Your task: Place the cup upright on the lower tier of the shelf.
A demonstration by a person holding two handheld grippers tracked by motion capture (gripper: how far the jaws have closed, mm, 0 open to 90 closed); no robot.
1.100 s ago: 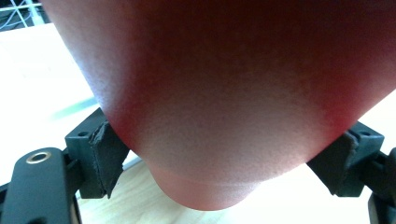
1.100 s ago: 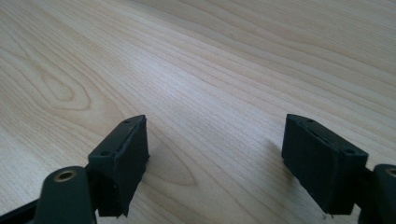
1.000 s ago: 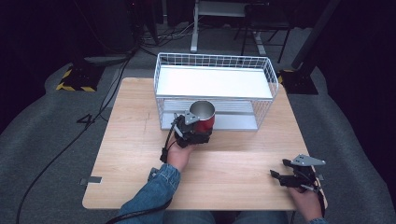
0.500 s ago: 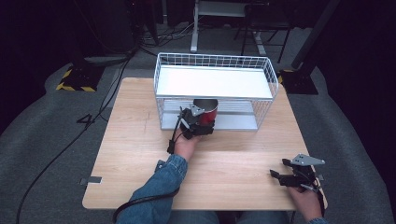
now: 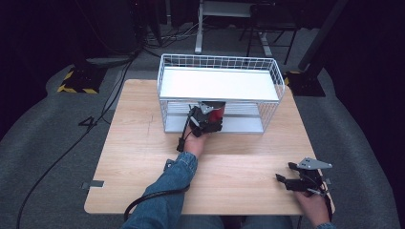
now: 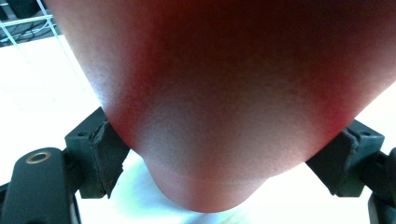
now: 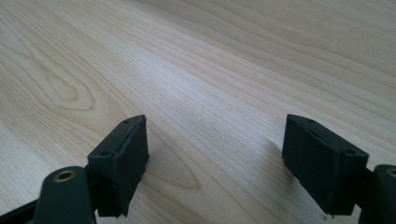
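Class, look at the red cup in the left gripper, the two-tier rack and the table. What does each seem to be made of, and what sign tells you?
Red cup: probably metal with a matt red coat; the earlier silvery inside isn't visible now.
Rack: white coated wire, shown by its thin grid walls, with smooth white shelf panels.
Table: wood or wood-look laminate, with pale grain lines.

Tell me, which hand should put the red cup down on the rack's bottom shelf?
The left. Its left gripper already clamps the red cup at the lower shelf of the wire rack. The right gripper rests open near the table edge, far from the rack.
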